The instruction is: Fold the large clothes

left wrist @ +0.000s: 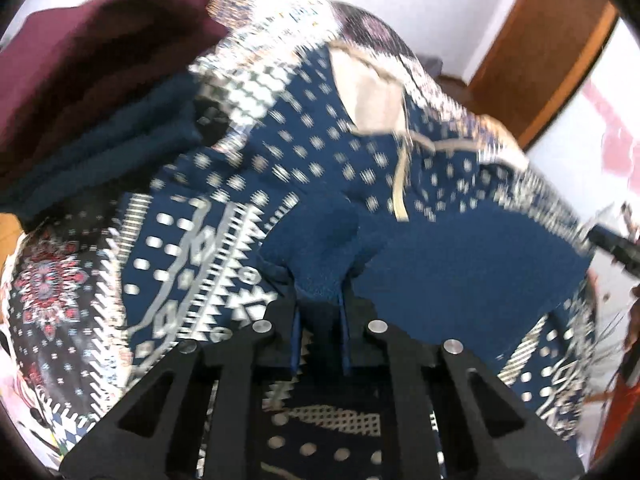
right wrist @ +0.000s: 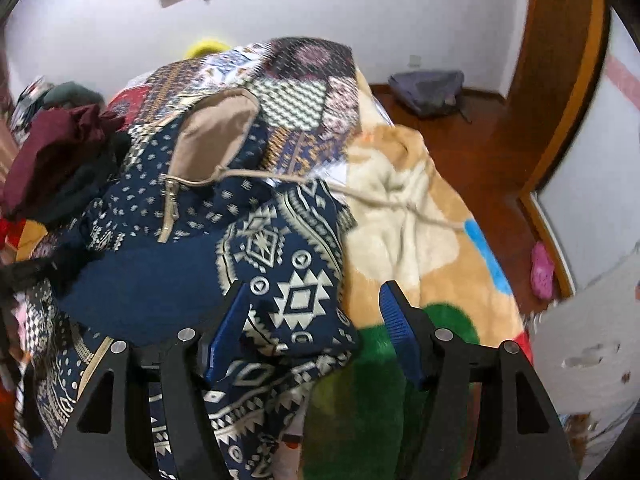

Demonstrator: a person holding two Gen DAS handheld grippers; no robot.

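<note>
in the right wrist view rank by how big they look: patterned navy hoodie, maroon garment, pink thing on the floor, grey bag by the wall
1. patterned navy hoodie, nearest the camera
2. maroon garment
3. grey bag, farther off, so its rank is unsure
4. pink thing

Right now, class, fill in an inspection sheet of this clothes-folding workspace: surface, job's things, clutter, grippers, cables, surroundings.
Surface: bed under a patchwork cover and a plush blanket.
Job's things: navy patterned hoodie with beige hood lining and drawstring, spread on the bed.
Clutter: maroon garment and dark blue garment piled beside the hoodie.
Grippers: left gripper shut on a fold of the hoodie; right gripper open, hoodie fabric between its fingers.
Cables: nothing seen.
Surroundings: white wall, wooden floor, grey bag, pink slipper.
</note>
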